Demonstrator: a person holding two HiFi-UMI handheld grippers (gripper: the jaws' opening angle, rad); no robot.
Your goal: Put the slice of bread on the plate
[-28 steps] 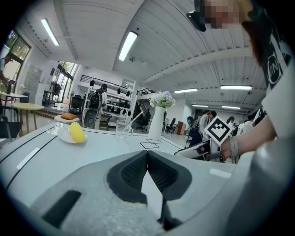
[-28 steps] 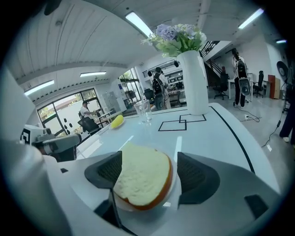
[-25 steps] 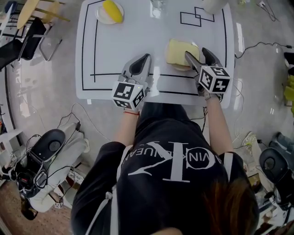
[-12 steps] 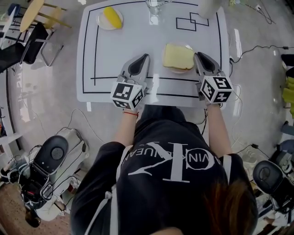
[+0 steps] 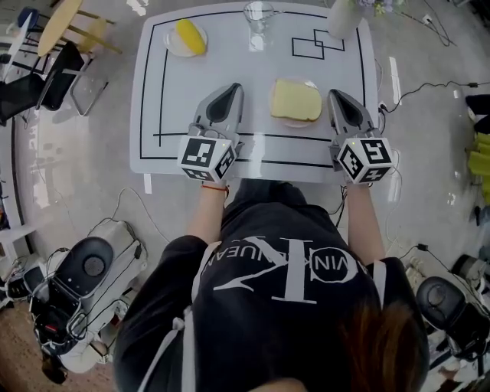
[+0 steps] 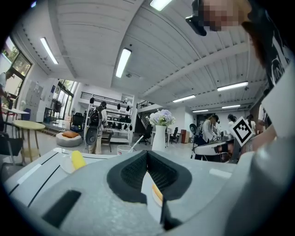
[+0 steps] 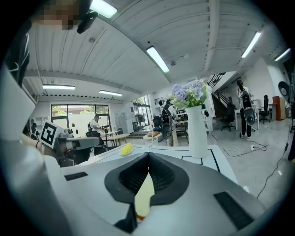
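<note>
A pale yellow slice of bread [image 5: 295, 99] lies flat on a small white plate [image 5: 295, 121] on the white table [image 5: 191, 76], right of centre. My right gripper [image 5: 338, 95] hovers just right of the plate, shut and empty, apart from the bread. My left gripper [image 5: 232, 89] is shut too, to the left of the plate, holding nothing. In the left gripper view the jaws [image 6: 147, 153] meet at their tips. In the right gripper view the right gripper's tips [image 7: 148, 155] also touch, with a sliver of the bread [image 7: 144, 196] showing below them.
A second plate with a yellow piece [image 5: 186, 37] sits at the table's far left corner. A glass [image 5: 259, 14] and a white vase with flowers [image 5: 342, 15] stand along the far edge. Black lines mark the tabletop. Chairs, cables and equipment surround the table on the floor.
The right gripper, earlier open around the bread's right edge, has let go, drawn back to the right and shut. Both grippers have risen above the table.
</note>
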